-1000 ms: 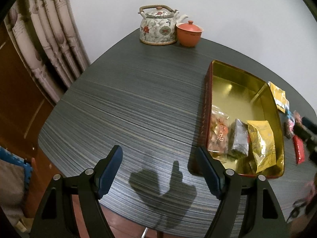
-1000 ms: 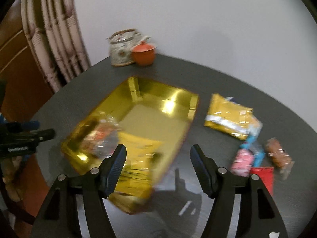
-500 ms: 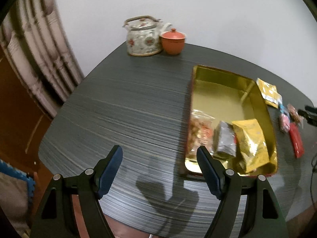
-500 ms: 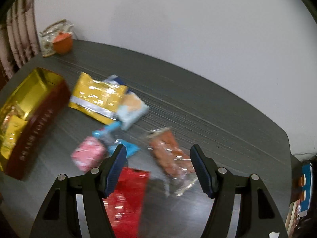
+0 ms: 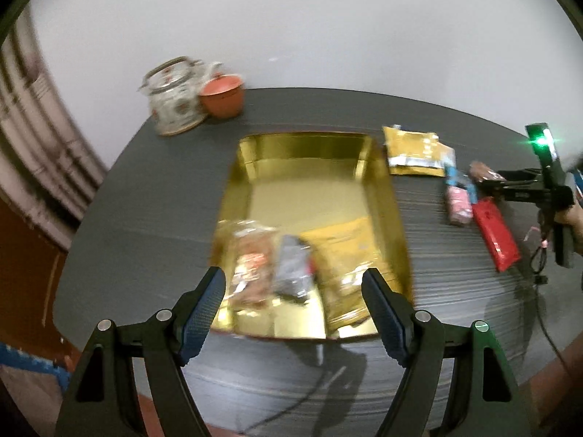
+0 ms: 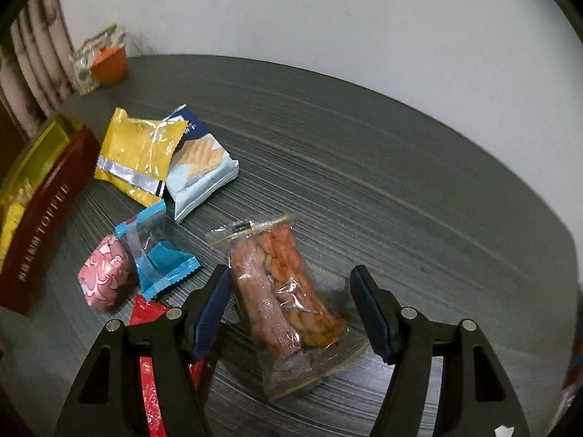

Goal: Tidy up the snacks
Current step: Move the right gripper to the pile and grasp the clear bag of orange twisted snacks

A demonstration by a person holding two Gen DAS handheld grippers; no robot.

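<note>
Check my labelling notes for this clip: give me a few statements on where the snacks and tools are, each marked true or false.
1. The clear packet of orange-brown fried snacks lies between the right tool's fingers, whose jaws are closing. True.
2. The gold-lined rectangular tin is empty. False: three packets lie at its near end.
3. The yellow foil packet overlaps the pale blue cracker packet. True.
4. The left tool grips a silver packet. False: it is open, holding nothing.
5. The pink patterned sweet lies inside the tin. False: it lies on the dark grey table.
</note>
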